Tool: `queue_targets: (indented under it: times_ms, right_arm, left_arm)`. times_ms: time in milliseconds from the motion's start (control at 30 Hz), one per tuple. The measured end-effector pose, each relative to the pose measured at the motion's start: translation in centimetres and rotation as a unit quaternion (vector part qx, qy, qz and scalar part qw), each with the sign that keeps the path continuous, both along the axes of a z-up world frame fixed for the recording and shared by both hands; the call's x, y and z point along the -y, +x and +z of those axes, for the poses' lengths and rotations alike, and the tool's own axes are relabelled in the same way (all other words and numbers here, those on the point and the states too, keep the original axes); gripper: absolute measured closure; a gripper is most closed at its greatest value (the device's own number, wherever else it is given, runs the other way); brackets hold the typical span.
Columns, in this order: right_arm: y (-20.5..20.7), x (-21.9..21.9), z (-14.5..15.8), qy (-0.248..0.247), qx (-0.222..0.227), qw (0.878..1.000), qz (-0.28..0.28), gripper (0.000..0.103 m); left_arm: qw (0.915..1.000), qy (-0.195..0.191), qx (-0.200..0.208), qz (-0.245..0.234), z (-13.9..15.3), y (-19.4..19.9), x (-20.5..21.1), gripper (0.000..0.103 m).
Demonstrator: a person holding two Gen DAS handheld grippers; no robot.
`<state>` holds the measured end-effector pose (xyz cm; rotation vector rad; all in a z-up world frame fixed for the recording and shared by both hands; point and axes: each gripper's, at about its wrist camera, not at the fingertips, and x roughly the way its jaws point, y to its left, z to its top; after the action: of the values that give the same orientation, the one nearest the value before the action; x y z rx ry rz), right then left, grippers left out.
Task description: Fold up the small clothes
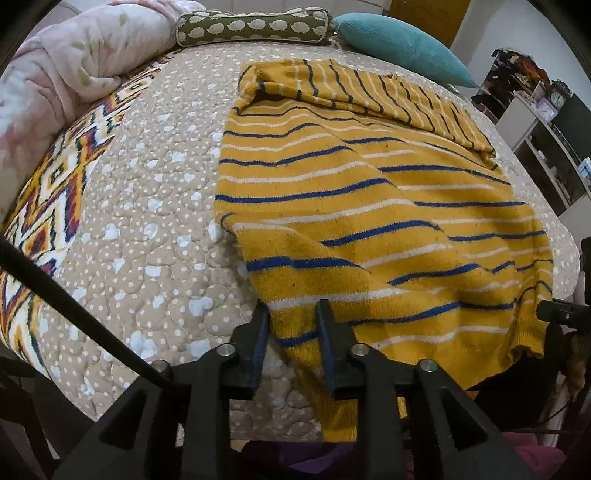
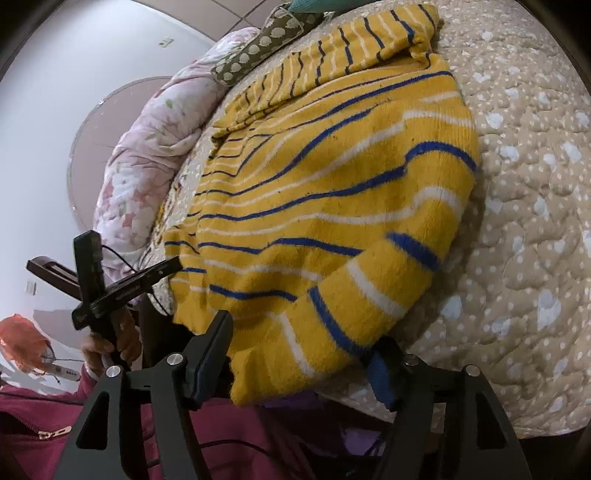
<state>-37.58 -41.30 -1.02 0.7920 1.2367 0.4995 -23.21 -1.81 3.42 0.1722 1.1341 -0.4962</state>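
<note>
Between both open grippers' fingers, sweater [image 1: 369,221] hem drapes off bed [image 1: 147,221].

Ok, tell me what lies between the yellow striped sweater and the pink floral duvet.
In the left wrist view, bare beige quilted bedspread and its patterned border band separate the sweater from the duvet.

Mustard sweater [image 1: 369,206] with blue and white stripes lies partly folded, hem overhanging.

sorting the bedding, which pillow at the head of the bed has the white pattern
The long olive bolster, printed with white shapes; the teal pillow beside it is plain.
</note>
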Motion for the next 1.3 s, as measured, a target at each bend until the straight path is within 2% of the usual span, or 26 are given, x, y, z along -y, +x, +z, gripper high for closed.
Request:
queue_targets:
  times_ms: [200, 267, 333, 433, 467, 500, 533, 567, 600, 700, 900, 1100, 1300]
  right_arm:
    - [0.0, -0.7, 0.2, -0.023, 0.007, 1.0, 0.006, 0.034]
    - [-0.1, -0.6, 0.2, -0.036, 0.007, 0.999, 0.008, 0.043]
    - [-0.4, -0.4, 0.1, -0.044, 0.013, 0.999, 0.011, 0.055]
    - [-0.7, -0.2, -0.2, -0.044, 0.02, 0.999, 0.015, 0.067]
    - [-0.8, -0.1, -0.3, -0.046, 0.023, 0.999, 0.017, 0.07]
    - [-0.9, 0.0, -0.3, -0.048, 0.026, 0.998, 0.019, 0.078]
    - [-1.0, 0.1, -0.2, -0.049, 0.031, 0.998, 0.02, 0.082]
    - [-1.0, 0.3, 0.0, -0.044, 0.036, 0.998, 0.02, 0.083]
    - [-1.0, 0.4, 0.3, -0.037, 0.044, 0.998, 0.02, 0.087]
    - [-0.8, 1.0, 2.0, -0.015, 0.079, 0.997, 0.014, 0.089]
    - [1.0, 3.5, 5.6, 0.036, 0.15, 0.987, -0.041, 0.09]
    - [5.4, 5.7, 8.0, 0.03, 0.209, 0.972, -0.103, 0.09]
    - [12.0, 7.7, 7.9, 0.011, 0.209, 0.967, -0.142, 0.092]
  left_arm:
    - [1.0, -0.003, -0.007, 0.0, -0.4, -0.1, -0.3, 0.054]
    - [0.9998, -0.011, -0.016, -0.005, -0.5, -0.2, -0.1, 0.041]
    - [0.9989, -0.023, -0.033, -0.025, -1.0, -0.6, 0.4, 0.016]
    - [0.9986, 0.001, -0.018, -0.049, -1.4, -1.4, 1.4, 0.015]
    - [0.9984, 0.009, -0.012, -0.055, -1.4, -1.6, 1.6, 0.017]
    - [0.9986, 0.007, -0.007, -0.052, -1.2, -1.5, 1.6, 0.033]
    - [0.9988, 0.0, -0.008, -0.048, -0.9, -1.4, 1.3, 0.057]
    - [0.9988, -0.01, -0.015, -0.045, -0.6, -1.0, 1.0, 0.068]
    - [0.9978, -0.039, -0.037, -0.04, -0.1, -0.3, 0.4, 0.091]
    - [0.994, -0.088, -0.059, -0.026, 1.2, 0.9, -0.8, 0.094]
    - [0.9909, -0.134, -0.007, -0.007, 5.5, 2.6, -1.7, 0.094]
    - [0.9863, -0.15, 0.059, 0.032, 9.2, 7.4, -0.4, 0.094]
    - [0.9846, -0.153, 0.074, 0.04, 10.4, 13.5, 3.0, 0.094]
